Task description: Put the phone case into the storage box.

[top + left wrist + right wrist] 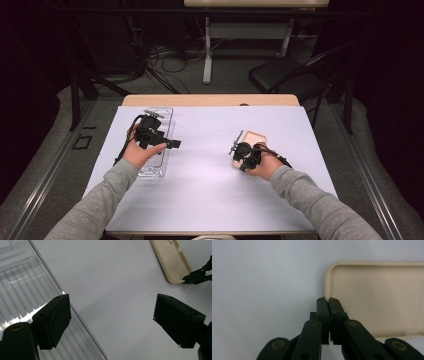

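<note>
White table (210, 165), clear tray (159, 145), beige case (252, 138)

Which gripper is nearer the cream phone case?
Right. The right gripper is shut on the rim of the cream phone case; the left gripper hangs open across the table, over the edge of the clear plastic tray.

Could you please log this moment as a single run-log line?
right gripper: shut on rim of cream phone case | left gripper: open, over edge of clear plastic tray | table: white sheet
</note>
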`<move>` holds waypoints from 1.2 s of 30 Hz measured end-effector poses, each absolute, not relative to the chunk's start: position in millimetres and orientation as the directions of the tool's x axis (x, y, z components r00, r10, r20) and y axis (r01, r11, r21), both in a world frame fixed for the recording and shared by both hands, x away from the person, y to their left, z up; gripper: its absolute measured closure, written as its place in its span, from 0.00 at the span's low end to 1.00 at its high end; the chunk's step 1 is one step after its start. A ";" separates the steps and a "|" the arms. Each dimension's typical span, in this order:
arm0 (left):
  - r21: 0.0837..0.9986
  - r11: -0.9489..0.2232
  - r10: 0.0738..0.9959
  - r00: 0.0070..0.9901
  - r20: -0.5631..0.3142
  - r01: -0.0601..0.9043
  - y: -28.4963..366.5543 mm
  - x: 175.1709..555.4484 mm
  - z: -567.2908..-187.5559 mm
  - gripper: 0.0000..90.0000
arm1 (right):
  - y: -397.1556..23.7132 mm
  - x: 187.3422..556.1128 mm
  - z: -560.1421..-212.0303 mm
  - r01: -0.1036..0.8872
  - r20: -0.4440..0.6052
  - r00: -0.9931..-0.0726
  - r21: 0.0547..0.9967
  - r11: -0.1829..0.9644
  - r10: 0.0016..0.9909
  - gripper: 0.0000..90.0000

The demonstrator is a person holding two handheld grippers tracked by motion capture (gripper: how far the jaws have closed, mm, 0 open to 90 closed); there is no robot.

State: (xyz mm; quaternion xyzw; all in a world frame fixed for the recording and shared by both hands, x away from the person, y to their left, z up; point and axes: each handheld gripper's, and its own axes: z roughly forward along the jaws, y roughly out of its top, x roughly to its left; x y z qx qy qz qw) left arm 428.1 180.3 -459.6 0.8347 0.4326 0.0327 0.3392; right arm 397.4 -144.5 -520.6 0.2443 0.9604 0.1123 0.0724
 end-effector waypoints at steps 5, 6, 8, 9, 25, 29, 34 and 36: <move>0.596 -0.398 0.742 0.627 -0.238 0.697 181.1 428.0 -458.8 0.16 | -146.3 396.7 -516.6 0.445 -0.095 -0.870 0.271 0.854 0.484 0.98; 0.596 -0.398 0.742 0.627 -0.238 0.697 181.1 428.0 -458.8 0.16 | -146.3 396.7 -516.6 0.445 -0.095 -0.870 0.271 0.854 0.484 0.98; 0.603 -0.385 0.742 0.623 -0.247 0.698 181.8 427.7 -457.6 0.16 | -146.6 396.0 -514.8 0.447 -0.098 -0.868 0.277 0.851 0.488 0.98; 0.607 -0.379 0.743 0.621 -0.251 0.699 183.2 427.8 -456.4 0.16 | -147.4 395.6 -513.2 0.444 -0.101 -0.868 0.282 0.850 0.486 0.98; 0.627 -0.333 0.749 0.601 -0.278 0.705 192.6 428.1 -450.4 0.17 | -144.0 384.9 -499.2 0.406 -0.144 -0.865 0.360 0.840 0.480 0.98; 0.631 -0.325 0.752 0.598 -0.279 0.704 194.8 427.9 -448.7 0.17 | -144.6 384.0 -497.3 0.395 -0.152 -0.865 0.381 0.836 0.478 0.98; 0.636 -0.316 0.754 0.593 -0.281 0.704 196.8 427.8 -446.2 0.17 | -144.8 381.5 -492.4 0.391 -0.171 -0.857 0.400 0.829 0.487 0.98; 0.639 -0.314 0.755 0.593 -0.281 0.702 196.9 427.8 -444.5 0.17 | -144.6 380.6 -491.5 0.387 -0.180 -0.855 0.404 0.829 0.486 0.98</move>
